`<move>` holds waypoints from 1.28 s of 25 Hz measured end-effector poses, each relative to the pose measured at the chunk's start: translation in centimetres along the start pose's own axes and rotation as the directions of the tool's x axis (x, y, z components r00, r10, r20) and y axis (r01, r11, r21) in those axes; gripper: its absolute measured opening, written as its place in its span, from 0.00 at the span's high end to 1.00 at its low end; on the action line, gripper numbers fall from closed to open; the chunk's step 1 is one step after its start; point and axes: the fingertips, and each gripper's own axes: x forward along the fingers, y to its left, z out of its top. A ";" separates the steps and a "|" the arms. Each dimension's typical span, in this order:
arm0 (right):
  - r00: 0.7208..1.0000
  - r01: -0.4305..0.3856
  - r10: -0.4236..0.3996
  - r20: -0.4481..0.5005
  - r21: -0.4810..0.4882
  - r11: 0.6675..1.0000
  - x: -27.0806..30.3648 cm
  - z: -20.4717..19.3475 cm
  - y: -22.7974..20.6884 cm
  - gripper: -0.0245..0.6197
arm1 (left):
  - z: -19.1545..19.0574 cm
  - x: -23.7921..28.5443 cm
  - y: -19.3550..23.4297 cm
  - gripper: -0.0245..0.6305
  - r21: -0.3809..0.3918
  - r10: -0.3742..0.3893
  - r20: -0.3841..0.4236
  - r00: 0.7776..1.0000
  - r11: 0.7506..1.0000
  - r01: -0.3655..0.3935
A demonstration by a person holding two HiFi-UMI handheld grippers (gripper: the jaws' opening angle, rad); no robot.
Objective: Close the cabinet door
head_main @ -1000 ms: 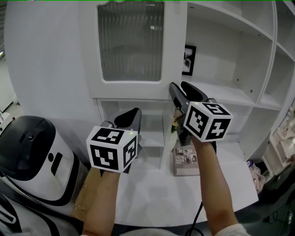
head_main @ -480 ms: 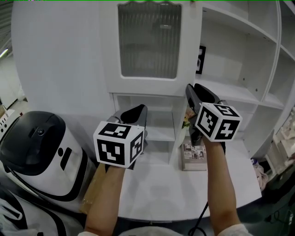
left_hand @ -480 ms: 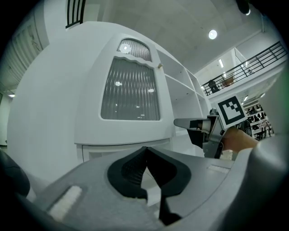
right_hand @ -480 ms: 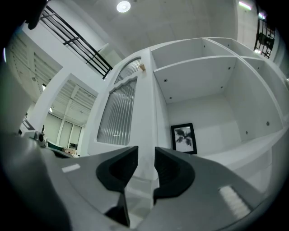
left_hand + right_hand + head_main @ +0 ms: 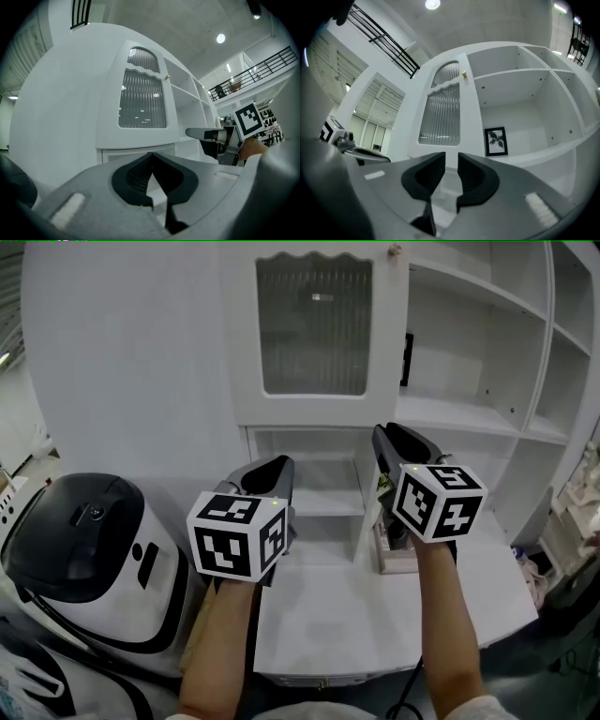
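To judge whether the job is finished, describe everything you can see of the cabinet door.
The cabinet door is white and looks like painted wood. It holds a tall ribbed glass pane whose frame has a wavy top edge. A small pale knob sits at its upper right corner. The door stands upright on the cabinet's left half, beside the open shelves. It looks flush with the front, so seemingly shut. Nothing touches it.

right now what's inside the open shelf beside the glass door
A framed picture of a dark leafy plant stands against the shelf's back wall. In the head view the cabinet door covers most of it; anything behind the door is hidden.
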 end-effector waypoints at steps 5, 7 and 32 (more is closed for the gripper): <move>1.000 0.003 -0.003 -0.016 0.001 1.000 -2.2 -0.6 2.9 0.86 | -0.3 -2.1 0.0 0.97 -0.001 -0.013 -0.003 1.000 1.000 0.013; 1.000 -0.003 0.003 -0.023 -0.002 1.000 -3.1 -0.8 4.0 0.87 | -0.4 -2.7 -0.2 0.97 -0.001 -0.020 0.000 1.000 1.000 0.020; 0.994 -0.029 0.026 -0.104 -0.019 0.999 -8.0 -3.8 8.1 0.96 | -2.3 -6.9 -0.6 0.97 0.008 -0.019 -0.018 1.000 1.000 0.019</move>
